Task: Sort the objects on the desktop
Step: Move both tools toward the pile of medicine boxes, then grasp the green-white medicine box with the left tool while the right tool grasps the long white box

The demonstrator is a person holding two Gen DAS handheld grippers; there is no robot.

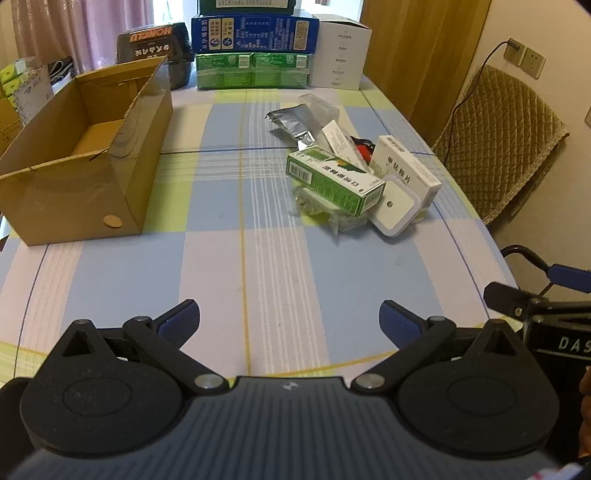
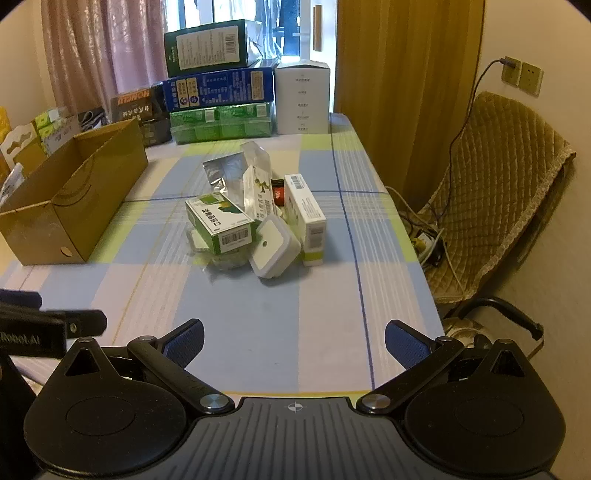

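Observation:
A pile of small items lies mid-table: a green medicine box (image 1: 334, 180) (image 2: 219, 223), a white square case (image 1: 397, 205) (image 2: 275, 245), a tall white box (image 1: 406, 164) (image 2: 306, 212), a silver foil pouch (image 1: 290, 123) (image 2: 221, 171), clear plastic wrap (image 1: 321, 214) and a small red item (image 1: 364, 147) (image 2: 277, 192). An open cardboard box (image 1: 79, 162) (image 2: 70, 206) stands at the left. My left gripper (image 1: 290, 325) hovers open over the near table, well short of the pile. My right gripper (image 2: 293, 345) is open too, nothing between its blue pads.
Stacked boxes line the far edge: a blue carton (image 1: 255, 31) (image 2: 218, 90), green packs (image 1: 253, 70) (image 2: 221, 123), a white carton (image 1: 341, 51) (image 2: 303, 98), a black container (image 1: 157, 46). A padded chair (image 1: 502, 136) (image 2: 495, 195) stands right of the table, with cables on the floor (image 2: 428, 243).

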